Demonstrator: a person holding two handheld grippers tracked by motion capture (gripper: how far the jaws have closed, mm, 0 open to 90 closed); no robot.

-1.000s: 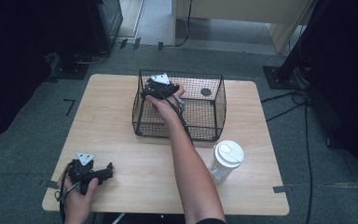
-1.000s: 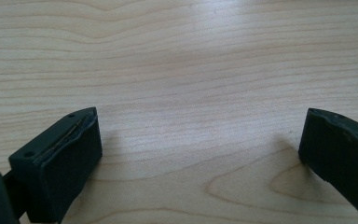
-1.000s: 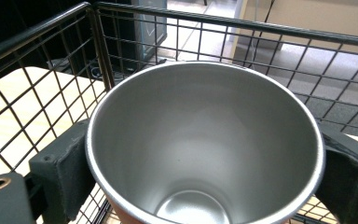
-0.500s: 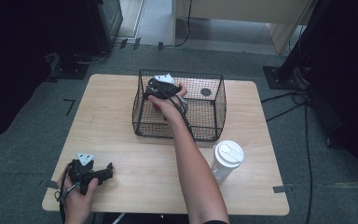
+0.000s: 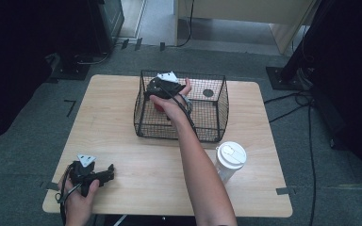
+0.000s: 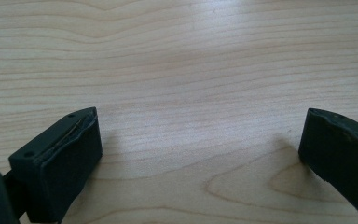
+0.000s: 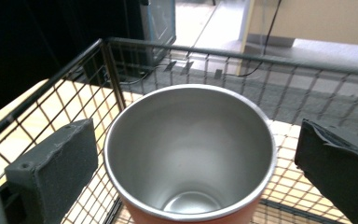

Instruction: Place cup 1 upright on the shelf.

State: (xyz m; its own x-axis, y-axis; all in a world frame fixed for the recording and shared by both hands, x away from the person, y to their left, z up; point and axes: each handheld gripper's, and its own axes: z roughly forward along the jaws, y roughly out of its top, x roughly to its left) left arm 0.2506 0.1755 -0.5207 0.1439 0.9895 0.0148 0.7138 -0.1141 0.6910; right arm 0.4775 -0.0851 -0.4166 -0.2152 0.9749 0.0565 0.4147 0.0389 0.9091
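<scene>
Standing between the spread-apart, just-opened jaws of the right gripper (image 7: 193, 154), the steel tumbler (image 7: 189, 149) (rigid, slick, probably light) wants a squeeze across its wall below the rim.

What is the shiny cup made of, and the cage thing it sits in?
The cup looks like metal, probably stainless steel: its inside is silvery, smooth and softly reflective, and its outside shows red-orange. The basket looks like thin metal wire with a dark, probably black coating, crossed into an open grid you can see through.
</scene>
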